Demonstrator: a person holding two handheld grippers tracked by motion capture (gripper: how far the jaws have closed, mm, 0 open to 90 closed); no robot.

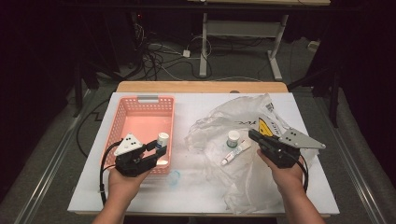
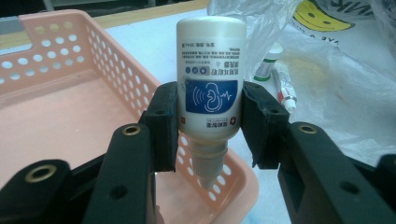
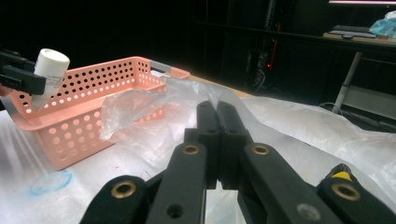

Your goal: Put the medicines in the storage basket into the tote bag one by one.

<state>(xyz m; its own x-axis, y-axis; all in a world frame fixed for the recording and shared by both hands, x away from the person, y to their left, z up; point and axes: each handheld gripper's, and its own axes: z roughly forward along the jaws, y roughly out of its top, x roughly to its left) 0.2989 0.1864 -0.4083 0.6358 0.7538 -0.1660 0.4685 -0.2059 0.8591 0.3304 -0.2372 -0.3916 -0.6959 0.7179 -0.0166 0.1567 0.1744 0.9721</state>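
Note:
My left gripper (image 1: 160,148) is shut on a small white bottle (image 2: 211,79) with a blue label, held upside down with its nozzle pointing down over the near right corner of the pink basket (image 1: 125,120). In the high view the white bottle (image 1: 163,138) sits at the basket's right wall. The right gripper view catches that bottle (image 3: 50,70) at far left above the basket (image 3: 88,121). My right gripper (image 1: 252,135) is shut with nothing visible between its jaws, resting on the clear plastic bag (image 1: 243,154). Its own view has the right gripper (image 3: 217,109) pointing across the bag (image 3: 289,126).
A small white tube (image 1: 236,151) and a green-capped white jar (image 1: 232,137) lie on the bag left of the right gripper. A yellow and black printed patch (image 1: 266,126) shows on the bag. A small clear cap (image 1: 173,178) lies near the basket's front corner.

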